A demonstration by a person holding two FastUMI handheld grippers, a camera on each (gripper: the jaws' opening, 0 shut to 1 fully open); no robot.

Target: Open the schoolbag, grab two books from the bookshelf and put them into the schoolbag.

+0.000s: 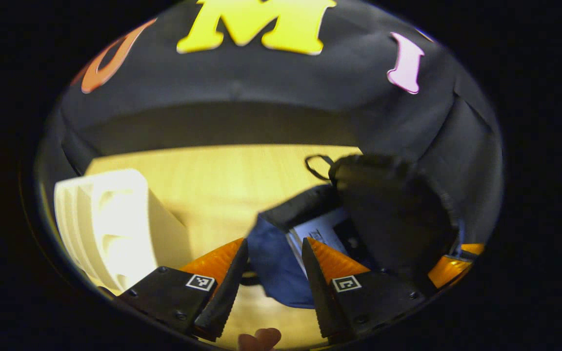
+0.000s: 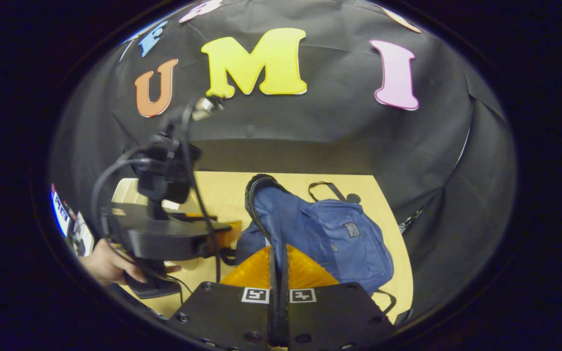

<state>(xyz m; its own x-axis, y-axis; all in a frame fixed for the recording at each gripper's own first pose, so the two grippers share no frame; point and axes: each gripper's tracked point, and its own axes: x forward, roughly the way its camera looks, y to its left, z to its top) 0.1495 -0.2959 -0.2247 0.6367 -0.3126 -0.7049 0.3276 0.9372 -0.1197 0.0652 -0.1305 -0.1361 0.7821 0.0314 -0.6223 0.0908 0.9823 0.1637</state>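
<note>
**Hand-held grippers at the schoolbag mouth: flap may fall shut**

Right hand-held gripper (image 2: 278, 253) pinches the schoolbag (image 2: 325, 234) rim, jaws narrow. Left hand-held gripper (image 1: 273, 256) gapes empty above a book (image 1: 317, 231) inside. Slipping fabric could close the bag on the surface (image 2: 222, 195).

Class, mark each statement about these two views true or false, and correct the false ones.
1. The schoolbag is blue. True.
2. The left hand-held gripper has its jaws shut. False: they stand open, with the schoolbag between them.
3. A book lies inside the opened schoolbag. True.
4. The schoolbag rests on the floor. False: it lies on the wooden table.
5. The right hand-held gripper is wide open. False: its jaws are closed on the schoolbag's dark rim.
6. A white bookshelf stands on the table. True.
</note>
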